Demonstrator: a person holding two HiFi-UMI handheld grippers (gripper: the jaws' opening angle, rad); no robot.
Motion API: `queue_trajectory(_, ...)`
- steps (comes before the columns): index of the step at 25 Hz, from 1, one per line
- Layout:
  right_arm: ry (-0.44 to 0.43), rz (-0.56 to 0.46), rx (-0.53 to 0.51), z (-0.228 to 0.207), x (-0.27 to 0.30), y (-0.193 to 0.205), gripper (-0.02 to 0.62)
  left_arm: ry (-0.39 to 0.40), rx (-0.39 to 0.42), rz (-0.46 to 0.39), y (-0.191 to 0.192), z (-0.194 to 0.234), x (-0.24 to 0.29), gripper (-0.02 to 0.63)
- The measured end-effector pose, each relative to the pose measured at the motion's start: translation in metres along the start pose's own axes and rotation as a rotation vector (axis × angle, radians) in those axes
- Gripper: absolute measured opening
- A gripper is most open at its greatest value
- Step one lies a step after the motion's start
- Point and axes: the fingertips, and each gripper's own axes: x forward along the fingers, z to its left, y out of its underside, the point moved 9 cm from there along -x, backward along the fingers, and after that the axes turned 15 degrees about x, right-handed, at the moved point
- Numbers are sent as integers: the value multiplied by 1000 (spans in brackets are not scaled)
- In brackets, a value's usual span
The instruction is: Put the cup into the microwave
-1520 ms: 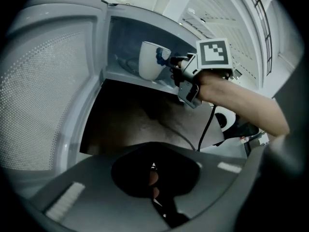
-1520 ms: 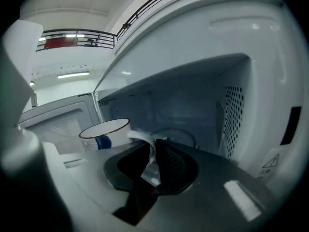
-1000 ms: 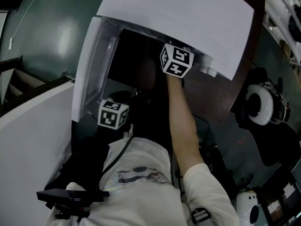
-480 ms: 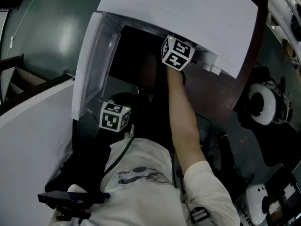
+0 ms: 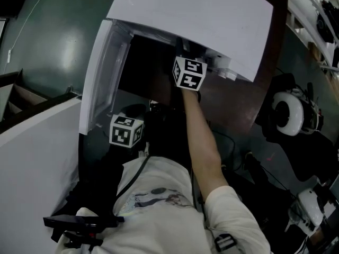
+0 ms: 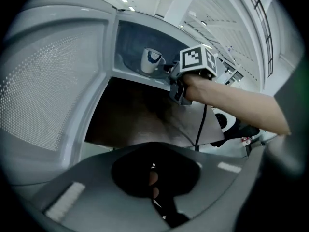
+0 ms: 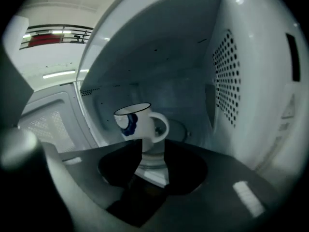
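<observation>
Inside the microwave (image 5: 196, 20), the right gripper (image 7: 152, 151) has just been opening its fingers. They now stand apart with the cup (image 7: 134, 122) upright just beyond their tips, its foot showing in the gap and neither pad pressing on it. In the head view the right gripper's marker cube (image 5: 189, 73) sits slightly lower and further left than a second ago, still at the mouth of the cavity under the white top. The left gripper's cube (image 5: 126, 131) has barely shifted beside the open door (image 5: 103, 73). That view leaves the cavity black and hides the cup entirely, so only the gripper views settle where it is. The right gripper view shows it on the turntable, white with a blue mark and a dark rim, its handle to the picture's right, with the perforated side wall (image 7: 231, 81) beyond. The left gripper view catches the scene from outside and below: the cup (image 6: 150, 61) deep in the lit cavity, the right gripper (image 6: 170, 70) just short of it, and the person's bare arm (image 6: 231, 98) reaching in over the brown bench (image 6: 140, 115). The left gripper (image 6: 153, 178) hangs low in front of the door, its fingers drawn together.
</observation>
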Motion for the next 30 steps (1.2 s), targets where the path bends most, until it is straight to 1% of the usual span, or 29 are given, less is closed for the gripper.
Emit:
queue_trajectory(4, -40, 53, -28, 4, -30, 10, 133, -1, 7, -41, -12, 0, 0, 0)
queue_trajectory(6, -59, 61, -57, 9, -55, 11, 101, -3, 3, -63, -18, -2, -5, 0)
queue_trajectory(8, -69, 54, -74, 15, -83, 10, 53, -10, 2, -86, -26, -5, -13, 0)
queue_trajectory(9, -70, 48, -80, 17, -98, 9, 29, -15, 10, -100, -31, -6, -17, 0)
queue_trajectory(11, -62, 34, -90, 19, -123, 3, 9, -29, 40, -140, -46, -8, -24, 0)
queue_trajectory(15, -36, -23, -103, 21, -167, -17, 2, -58, 111, -253, -83, -12, -38, 0)
queue_trajectory(20, -7, -122, -113, 27, -214, -43, 2, -103, 215, -401, -119, -24, -68, 0)
queue_trajectory(23, -1, -180, -130, 32, -233, -57, 2, -126, 284, -520, -136, -29, -87, 0)
queue_trajectory(27, 3, -262, -113, 39, -260, -78, 2, -161, 381, -693, -155, -38, -114, 0)
queue_trajectory(30, 8, -343, -121, 44, -280, -95, 2, -192, 428, -806, -169, -47, -132, 0)
